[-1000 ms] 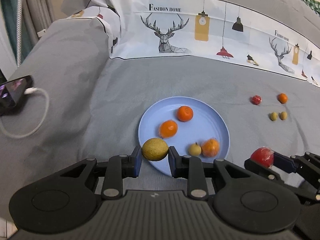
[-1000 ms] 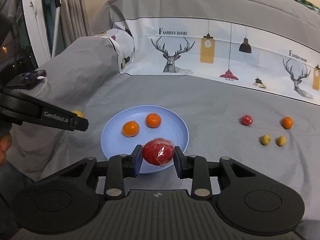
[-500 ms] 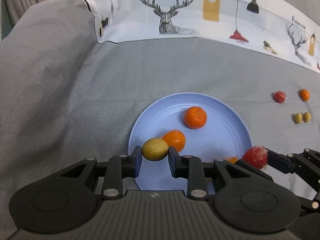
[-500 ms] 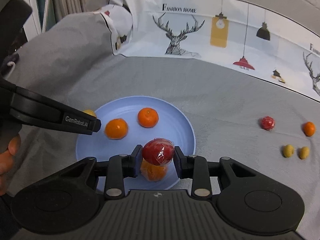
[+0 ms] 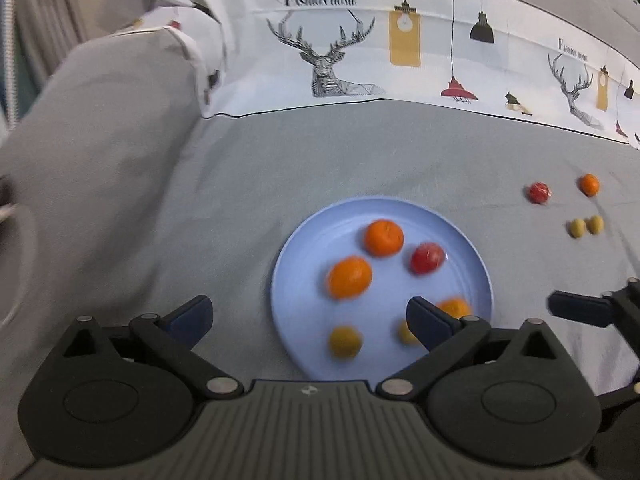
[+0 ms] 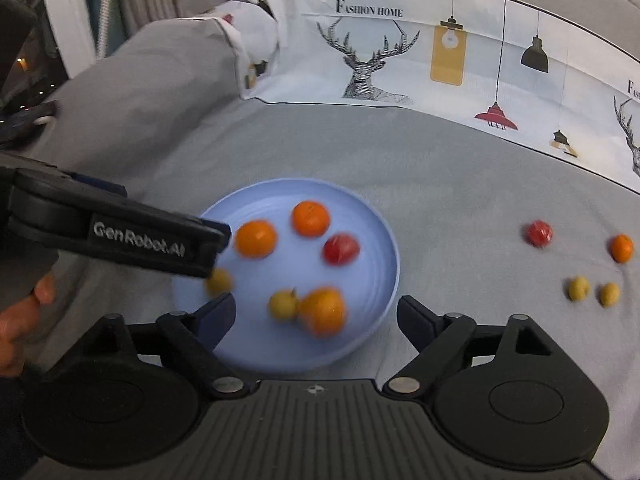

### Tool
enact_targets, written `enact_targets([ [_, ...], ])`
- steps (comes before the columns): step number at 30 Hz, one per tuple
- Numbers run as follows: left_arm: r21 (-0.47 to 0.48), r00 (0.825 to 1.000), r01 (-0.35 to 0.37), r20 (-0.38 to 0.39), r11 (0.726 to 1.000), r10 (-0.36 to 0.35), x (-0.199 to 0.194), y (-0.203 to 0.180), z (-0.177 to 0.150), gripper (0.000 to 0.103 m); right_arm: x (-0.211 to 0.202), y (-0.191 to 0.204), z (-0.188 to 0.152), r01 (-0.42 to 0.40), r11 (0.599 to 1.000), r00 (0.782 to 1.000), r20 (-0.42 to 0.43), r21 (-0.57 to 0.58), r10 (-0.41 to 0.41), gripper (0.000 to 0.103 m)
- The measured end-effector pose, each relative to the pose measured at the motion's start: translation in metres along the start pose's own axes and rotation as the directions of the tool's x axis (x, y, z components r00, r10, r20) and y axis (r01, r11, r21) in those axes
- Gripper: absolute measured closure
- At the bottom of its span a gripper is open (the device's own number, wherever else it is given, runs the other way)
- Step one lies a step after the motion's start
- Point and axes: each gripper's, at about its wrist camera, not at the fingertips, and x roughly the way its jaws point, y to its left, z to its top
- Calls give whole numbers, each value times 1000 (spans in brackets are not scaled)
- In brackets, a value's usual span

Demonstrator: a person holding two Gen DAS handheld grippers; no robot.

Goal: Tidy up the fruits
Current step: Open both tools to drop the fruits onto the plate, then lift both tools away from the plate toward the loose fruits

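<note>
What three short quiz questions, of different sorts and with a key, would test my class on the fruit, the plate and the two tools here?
1. True or false: the left tool grips a fruit.
2. How many fruits lie on the blue plate?
A) four B) six C) eight
3. Fill in: off the plate, on the grey cloth, lie one red fruit, one orange and two small ____ fruits.

Key
1. False: both tools' jaws are opening with nothing between the pads; the right tool is empty too.
2. B: three oranges, one red fruit, two yellow-green.
3. yellow-green
</note>
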Motion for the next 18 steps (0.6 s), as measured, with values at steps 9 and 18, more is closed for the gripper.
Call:
enact_targets([
  [9,-52,996,-87,-28,995,85,-72,4,-68,0,-83,21,-47,37,998,998,50,45,-39,1],
  [18,-61,993,-111,40,992,114,-118,-5,-83,0,-130,39,-65,43,999,990,138,-4,-42,1],
])
